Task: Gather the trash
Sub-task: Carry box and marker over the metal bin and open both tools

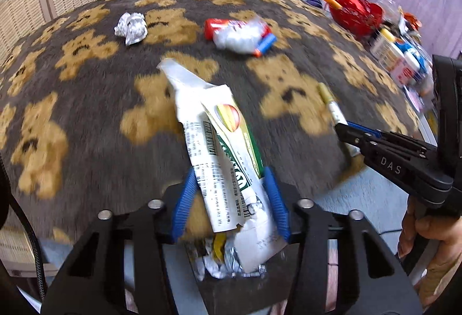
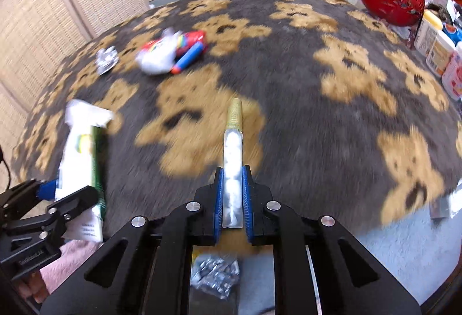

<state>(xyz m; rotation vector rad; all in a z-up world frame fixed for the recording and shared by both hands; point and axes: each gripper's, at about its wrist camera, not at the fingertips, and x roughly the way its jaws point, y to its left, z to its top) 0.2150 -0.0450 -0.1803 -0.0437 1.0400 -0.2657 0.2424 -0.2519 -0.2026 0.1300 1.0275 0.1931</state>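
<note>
The flattened carton (image 1: 219,159), white with green print, is clamped crosswise between the blue pads of the left tongs (image 1: 231,199), which stand partly open at the carton's width. It hangs clear of the bear-patterned blanket (image 1: 86,89), its torn lower end above a container of crumpled foil (image 1: 228,266) directly below, which is probably the collection point.

The slim tube (image 2: 232,167), clear with a gold mesh cap, is gripped along its length by the right tongs (image 2: 233,193), whose pads are closed hard on it. It points forward, held off the blanket. Foil scraps (image 2: 215,274) also lie beneath these tongs.

Still on the blanket and well apart from both tongs: a foil ball (image 1: 131,27) and a red-and-white wrapper bundle (image 1: 239,35). Judgement: two items are in transit and at least two await collection. A red basket (image 2: 395,1) and jars stand at the right edge.
</note>
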